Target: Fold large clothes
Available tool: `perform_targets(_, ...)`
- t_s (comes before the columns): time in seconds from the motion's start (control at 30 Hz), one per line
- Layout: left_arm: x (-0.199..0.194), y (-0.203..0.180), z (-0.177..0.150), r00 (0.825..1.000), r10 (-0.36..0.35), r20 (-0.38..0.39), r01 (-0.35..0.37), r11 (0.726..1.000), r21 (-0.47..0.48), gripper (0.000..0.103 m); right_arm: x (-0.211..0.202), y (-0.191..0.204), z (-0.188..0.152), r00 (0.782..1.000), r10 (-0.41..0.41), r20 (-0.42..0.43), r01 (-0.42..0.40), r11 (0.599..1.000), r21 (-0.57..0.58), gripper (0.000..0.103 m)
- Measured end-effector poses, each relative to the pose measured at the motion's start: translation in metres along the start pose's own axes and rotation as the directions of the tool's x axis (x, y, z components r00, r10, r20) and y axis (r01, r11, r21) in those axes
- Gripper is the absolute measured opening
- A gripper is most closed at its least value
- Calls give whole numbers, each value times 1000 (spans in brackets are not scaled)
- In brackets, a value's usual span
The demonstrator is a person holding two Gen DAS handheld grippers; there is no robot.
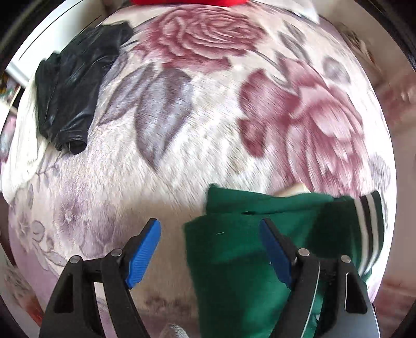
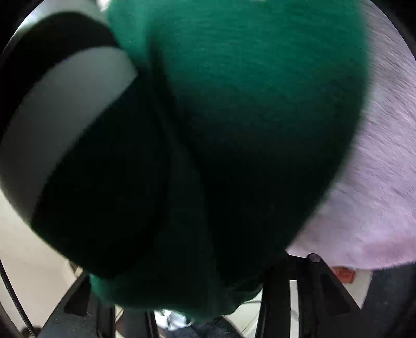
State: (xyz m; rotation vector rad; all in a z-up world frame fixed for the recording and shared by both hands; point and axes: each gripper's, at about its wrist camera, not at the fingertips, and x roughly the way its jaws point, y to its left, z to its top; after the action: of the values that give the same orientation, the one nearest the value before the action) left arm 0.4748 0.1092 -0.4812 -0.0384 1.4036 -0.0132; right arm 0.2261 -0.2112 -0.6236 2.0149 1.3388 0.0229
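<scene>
The left wrist view is showing the left claw (image 1: 209, 249) hanging with its blue pads (image 1: 145, 253) spread wide and nothing between them, over a bed covered by a rose-patterned blanket (image 1: 182, 109); the folded green garment (image 1: 234, 260) is lying at about four o'clock, its edge reaching under the right-hand pad, with a striped cuff (image 1: 369, 221) at three o'clock; a black jacket (image 1: 67, 96) is sitting crumpled at ten o'clock, well apart from it; a red cloth (image 1: 187, 2) is peeking in at twelve. The right wrist view is giving none of that; green garment (image 2: 234, 104) is filling it and hiding the right claw's tips, so I cannot tell its state; pale blanket (image 2: 377, 182) is showing at three o'clock.
</scene>
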Motion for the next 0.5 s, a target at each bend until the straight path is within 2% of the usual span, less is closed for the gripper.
perform_targets(0.07,-1,-17,-11,1000,18,-12,-18,999,50,77,-12,4,6,998,-57,-1,57,998,-13,54)
perform_targets(0.13,0,-30,-21,1000,-2,-19,3,998,64,77,-31,24,5,986,-169,4,168,981,-94,63)
perform_targets(0.17,1,-38,-28,1000,-20,-21,22,998,62,77,-39,32,2,980,-200,2,199,971,-129,67)
perform_targets(0.23,3,-50,-38,999,-38,-21,39,997,62,77,-60,54,-5,960,-279,19,276,933,-229,67)
perform_targets(0.27,5,-57,-45,999,-39,-20,40,997,66,77,-74,71,-9,947,-317,52,317,901,-295,68)
perform_targets(0.33,11,-69,-57,999,-32,-12,33,997,69,77,-97,103,-13,915,-387,113,398,827,-396,69)
perform_targets(0.37,17,-74,-64,999,-34,-15,35,997,66,77,-106,123,-16,894,-416,163,443,774,-452,71)
perform_targets(0.4,24,-78,-71,999,-33,-19,34,998,60,77,-112,140,-19,872,-445,205,484,716,-503,72)
perform_targets(0.43,32,-81,-77,1000,-18,-21,19,998,59,77,-116,164,-21,839,-477,263,535,631,-562,72)
perform_targets(0.5,49,-90,-90,999,46,1,-46,994,98,77,-123,196,-22,797,-500,339,588,513,-626,72)
